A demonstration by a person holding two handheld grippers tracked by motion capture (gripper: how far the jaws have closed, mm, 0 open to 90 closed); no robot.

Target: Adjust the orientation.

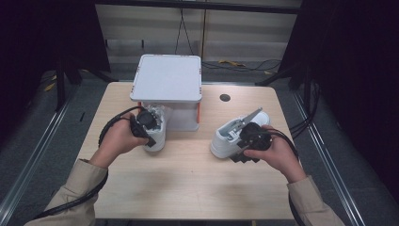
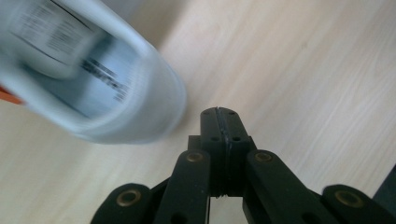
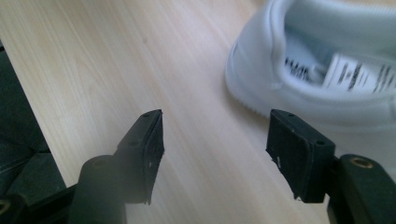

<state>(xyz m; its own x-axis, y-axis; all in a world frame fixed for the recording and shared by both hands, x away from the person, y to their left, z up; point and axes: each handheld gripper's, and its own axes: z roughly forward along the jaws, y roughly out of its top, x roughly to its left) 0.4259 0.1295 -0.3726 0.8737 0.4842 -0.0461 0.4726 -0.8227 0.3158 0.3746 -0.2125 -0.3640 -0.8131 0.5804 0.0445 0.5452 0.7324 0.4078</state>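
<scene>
Two white sneakers sit on the wooden table (image 1: 188,179). The left sneaker (image 1: 159,135) stands just in front of the white box, and my left gripper (image 1: 148,131) is against its near side. In the left gripper view that sneaker's heel (image 2: 107,79) is blurred at the upper left, and the left gripper (image 2: 218,112) is shut with nothing between its jaws, beside the heel. The right sneaker (image 1: 225,137) lies right of centre. My right gripper (image 1: 245,143) hovers at its near right side. Seen up close, the right gripper (image 3: 215,133) is open over bare wood, with the sneaker's heel (image 3: 322,65) just beyond its right jaw.
A white lidded box (image 1: 167,77) with orange trim stands at the back middle of the table. A dark round hole (image 1: 225,97) marks the tabletop to its right. Bare wood stretches along the front. Cables trail from both grippers along the person's sleeves.
</scene>
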